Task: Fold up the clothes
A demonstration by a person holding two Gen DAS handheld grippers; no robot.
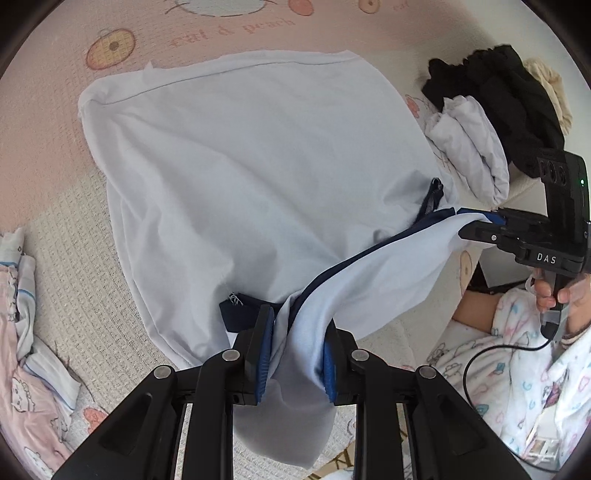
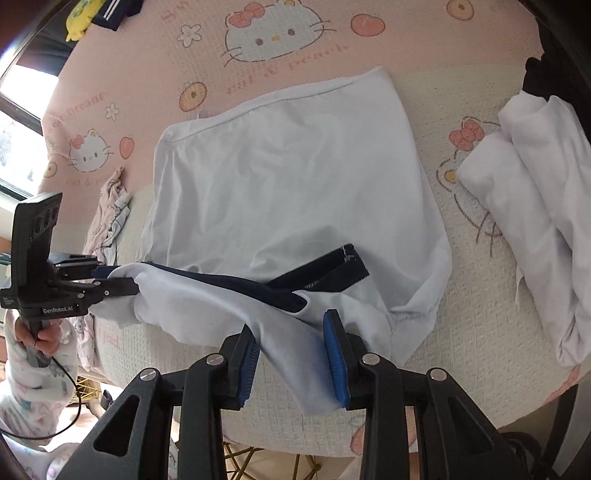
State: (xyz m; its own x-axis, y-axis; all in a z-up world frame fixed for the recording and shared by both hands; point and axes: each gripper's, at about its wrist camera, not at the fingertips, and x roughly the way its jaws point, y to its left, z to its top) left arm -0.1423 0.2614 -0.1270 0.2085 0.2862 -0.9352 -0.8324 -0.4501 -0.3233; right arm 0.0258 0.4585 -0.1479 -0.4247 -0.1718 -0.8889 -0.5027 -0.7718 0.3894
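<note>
A white shirt (image 1: 251, 166) with a navy collar (image 1: 351, 262) lies spread on the bed, hem at the far side. Its near collar edge is lifted and stretched between the two grippers. My left gripper (image 1: 297, 332) is shut on a bunch of the white fabric beside the collar. My right gripper (image 1: 476, 225) clamps the other end of that edge, to the right. In the right wrist view the shirt (image 2: 288, 177) fills the middle. There the right gripper (image 2: 291, 332) holds cloth between its blue pads, and the left gripper (image 2: 122, 277) pinches the edge at the left.
Folded white clothes (image 2: 535, 221) lie to the right, with black garments (image 1: 498, 96) behind them. Pink patterned clothes (image 1: 22, 350) sit to the left. The pink cat-print bed cover (image 2: 273, 33) stretches beyond the shirt. A hand (image 1: 554, 291) holds the right gripper's handle; the bed's near edge is just below.
</note>
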